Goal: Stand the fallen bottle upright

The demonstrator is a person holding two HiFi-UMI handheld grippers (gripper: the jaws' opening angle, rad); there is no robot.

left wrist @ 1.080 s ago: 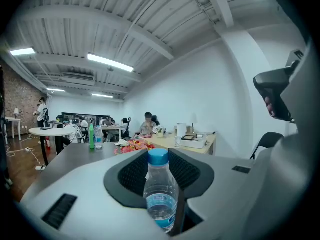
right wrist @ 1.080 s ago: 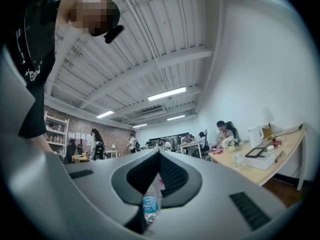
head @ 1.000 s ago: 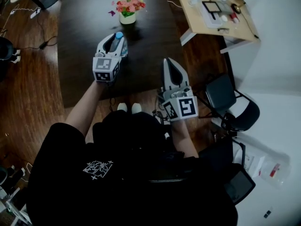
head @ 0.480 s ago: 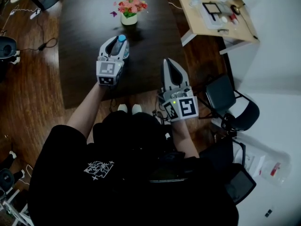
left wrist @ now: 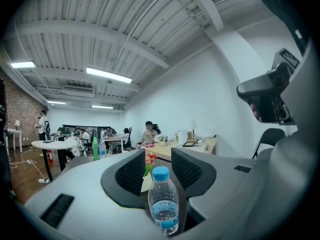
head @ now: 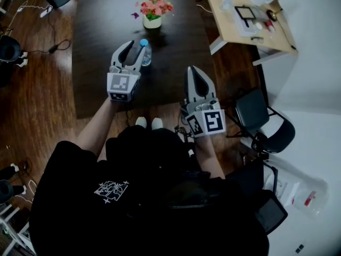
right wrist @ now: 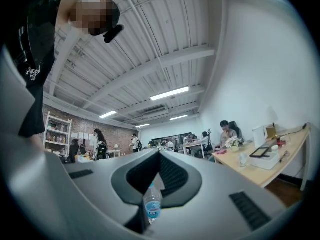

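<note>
A clear water bottle (head: 145, 54) with a blue cap stands upright on the dark table (head: 101, 25). In the left gripper view the bottle (left wrist: 163, 206) rises between the jaws with a gap on each side, nearer the right one. My left gripper (head: 136, 48) is level with its jaws opening, and the pads do not press on the bottle. My right gripper (head: 195, 72) hovers shut and holds nothing at the table's near right edge. From the right gripper view the bottle (right wrist: 152, 205) shows small and far beyond my right gripper (right wrist: 160, 153).
A pot of pink flowers (head: 153, 10) stands on the table just beyond the bottle. A light wooden desk (head: 234, 28) with small items is at the right. A black chair (head: 258, 113) sits near my right side. Cables lie on the wooden floor at the left.
The left gripper's jaws have spread and let go of the bottle, which stays upright. The left gripper has lifted slightly. The right gripper has stayed where it was.
</note>
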